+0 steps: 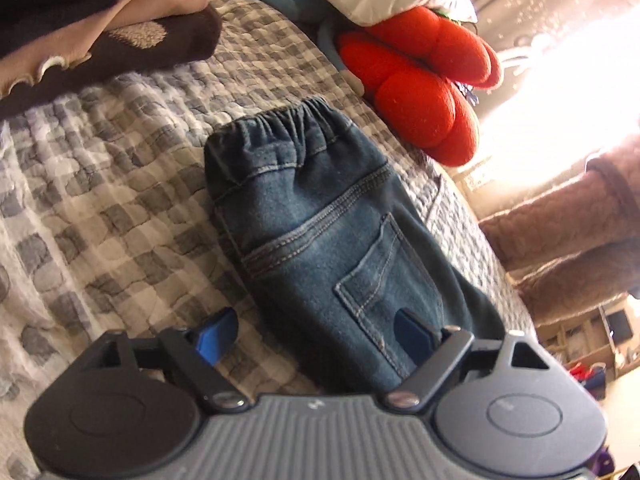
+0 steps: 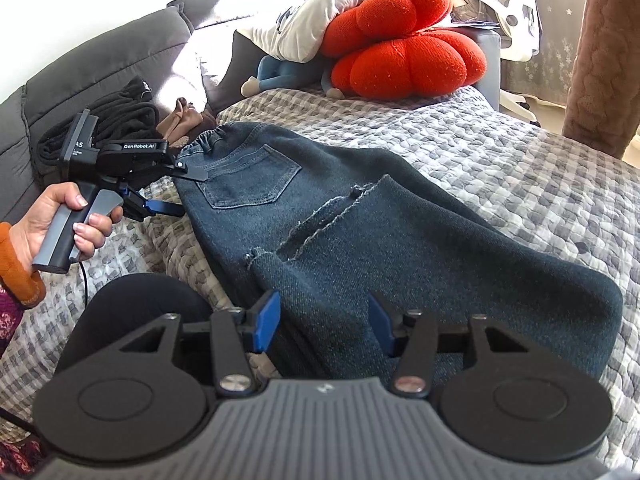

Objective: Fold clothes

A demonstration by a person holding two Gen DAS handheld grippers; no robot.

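Note:
Dark blue jeans (image 2: 360, 216) lie on the checked quilt (image 2: 520, 168), back pocket up, with the legs folded back so the frayed hems (image 2: 340, 208) rest mid-way. My right gripper (image 2: 323, 322) hovers low over the near fold, its blue pads apart with denim under and between them, not pressed. A hand holds my left gripper (image 2: 188, 195) at the jeans' left edge beside the pocket, open. In the left wrist view the jeans (image 1: 320, 216) show their elastic waistband, and the left gripper (image 1: 312, 334) straddles their edge, one finger over the pocket and one over the quilt (image 1: 100, 208).
A red lobed cushion (image 2: 400, 56), a white pillow (image 2: 304, 20) and a blue plush toy (image 2: 276, 72) sit at the far end. Dark and tan clothes (image 2: 120, 120) are piled by the grey sofa back (image 2: 100, 56). A black-clad knee (image 2: 132, 308) is near left.

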